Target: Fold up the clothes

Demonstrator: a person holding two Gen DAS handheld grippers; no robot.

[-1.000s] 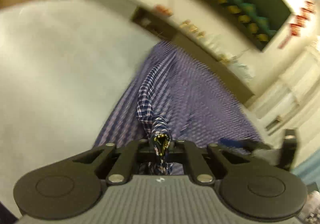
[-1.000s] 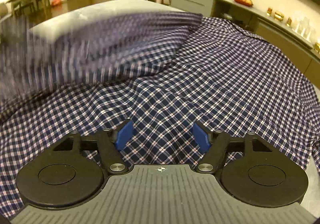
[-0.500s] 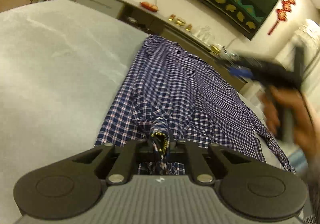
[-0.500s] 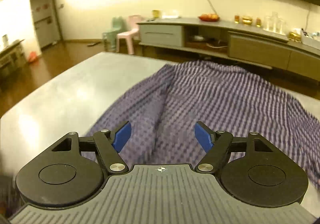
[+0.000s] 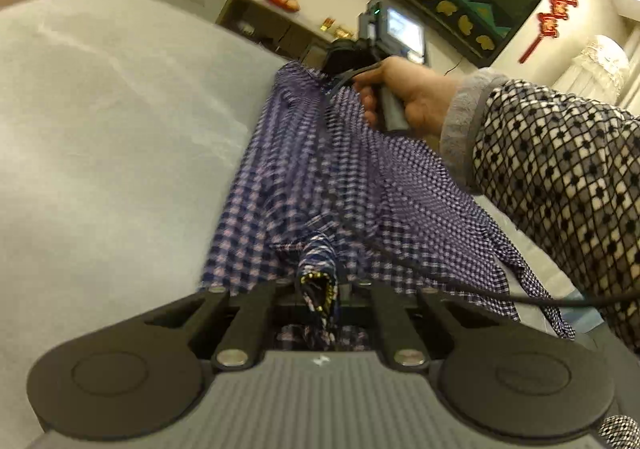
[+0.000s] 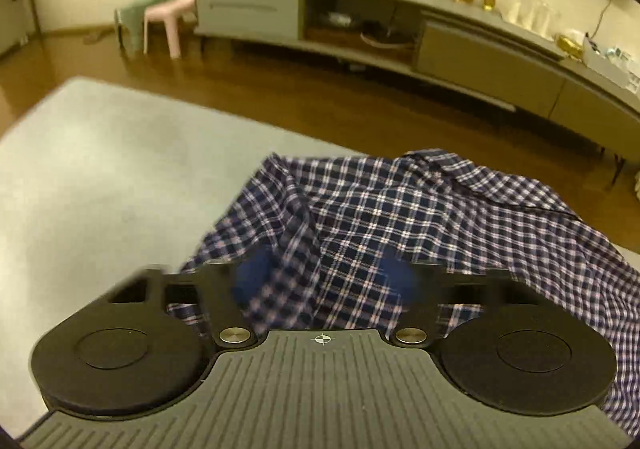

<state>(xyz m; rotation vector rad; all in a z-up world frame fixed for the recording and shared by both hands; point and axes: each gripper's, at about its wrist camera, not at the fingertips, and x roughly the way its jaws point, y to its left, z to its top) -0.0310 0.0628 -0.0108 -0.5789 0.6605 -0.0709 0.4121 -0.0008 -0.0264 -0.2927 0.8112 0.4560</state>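
My left claw is clamped tight on a bunched edge of the blue checked shirt, which lies stretched across the grey desk. At the shirt's far end, my right claw is closing, blue pads blurred, with a ridge of the cloth between them. My right hand grips its handle.

Black-and-white lattice sleeve, grey cuff

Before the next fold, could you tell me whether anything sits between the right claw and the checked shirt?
Nothing visible does. The right claw is already over the checked shirt, its jaws closing with a ridge of the cloth between them. The grey table beside it is bare.
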